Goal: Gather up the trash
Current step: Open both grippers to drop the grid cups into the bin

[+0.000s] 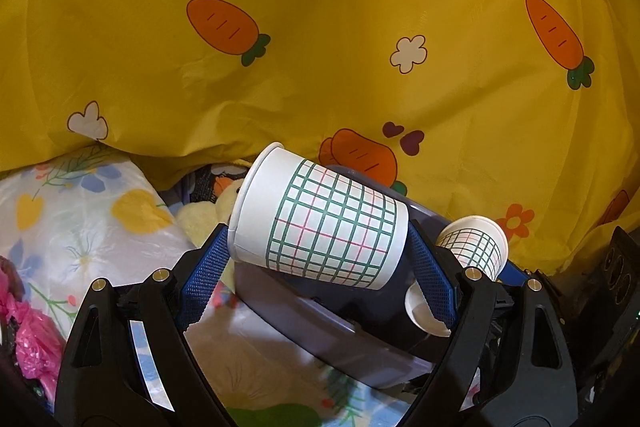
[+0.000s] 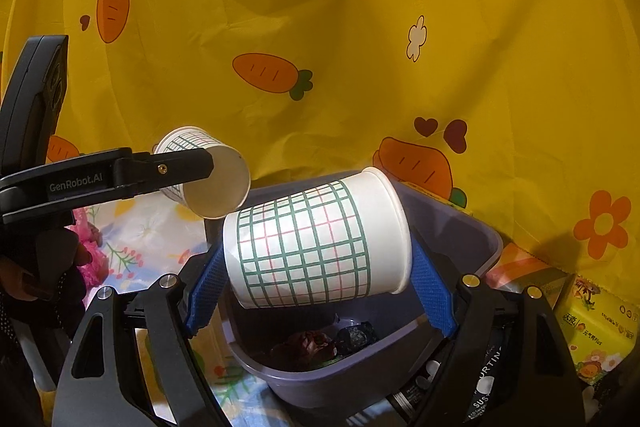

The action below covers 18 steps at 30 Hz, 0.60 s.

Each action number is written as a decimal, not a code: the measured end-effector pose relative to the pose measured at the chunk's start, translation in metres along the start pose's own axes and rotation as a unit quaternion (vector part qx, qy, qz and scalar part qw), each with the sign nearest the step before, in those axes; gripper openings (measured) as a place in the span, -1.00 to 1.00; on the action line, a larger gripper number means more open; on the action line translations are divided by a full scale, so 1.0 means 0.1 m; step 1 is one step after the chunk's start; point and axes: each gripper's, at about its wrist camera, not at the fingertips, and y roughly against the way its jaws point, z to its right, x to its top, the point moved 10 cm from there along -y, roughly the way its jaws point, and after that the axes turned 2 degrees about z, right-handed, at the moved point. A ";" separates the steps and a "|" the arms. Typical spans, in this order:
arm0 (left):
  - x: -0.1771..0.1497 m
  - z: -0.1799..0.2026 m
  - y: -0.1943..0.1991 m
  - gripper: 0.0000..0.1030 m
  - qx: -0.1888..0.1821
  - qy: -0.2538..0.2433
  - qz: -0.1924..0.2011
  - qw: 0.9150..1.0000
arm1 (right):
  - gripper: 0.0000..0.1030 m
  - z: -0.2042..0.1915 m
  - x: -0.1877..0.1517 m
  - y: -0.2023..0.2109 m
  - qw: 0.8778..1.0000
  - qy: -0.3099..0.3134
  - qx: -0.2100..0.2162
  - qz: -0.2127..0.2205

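My left gripper (image 1: 318,267) is shut on a white paper cup with a green and pink grid (image 1: 320,223), held sideways above the purple-grey bin (image 1: 320,331). My right gripper (image 2: 320,287) is shut on a second, like cup (image 2: 316,239), held sideways over the bin (image 2: 460,231), which holds dark crumpled trash (image 2: 316,345). The right view shows the left gripper (image 2: 120,175) and its cup (image 2: 216,183) left of the bin. The left view shows the right cup (image 1: 476,243) at the right.
A yellow carrot-print cloth (image 1: 320,47) hangs behind. A floral sheet (image 1: 80,211) lies under and left of the bin, with a pink plastic bag (image 1: 32,339) and a yellow plush toy (image 1: 208,215). A yellow tissue pack (image 2: 600,331) sits at the right.
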 end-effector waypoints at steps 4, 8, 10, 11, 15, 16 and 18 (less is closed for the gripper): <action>-0.05 0.05 -0.12 0.65 -0.016 0.003 -0.009 1.000 | 0.55 0.01 -0.02 -0.06 1.000 0.007 -0.010 -0.003; -0.09 0.07 -0.23 0.65 -0.030 0.018 -0.019 0.999 | 0.55 0.02 -0.05 -0.11 1.000 0.006 -0.015 -0.010; -0.10 0.08 -0.26 0.66 -0.038 0.026 -0.022 0.999 | 0.56 0.03 -0.06 -0.12 1.000 0.006 -0.017 -0.011; -0.11 0.08 -0.28 0.66 -0.042 0.030 -0.023 0.998 | 0.56 0.03 -0.06 -0.13 1.000 0.006 -0.017 -0.012; -0.12 0.11 -0.34 0.66 -0.043 0.028 -0.024 0.998 | 0.56 0.04 -0.09 -0.15 1.000 0.007 -0.020 -0.016; -0.13 0.11 -0.35 0.66 -0.045 0.029 -0.025 0.998 | 0.56 0.04 -0.09 -0.16 1.000 0.008 -0.020 -0.017; -0.12 0.13 -0.35 0.67 -0.053 0.031 -0.024 0.998 | 0.56 0.04 -0.11 -0.17 1.000 0.010 -0.021 -0.019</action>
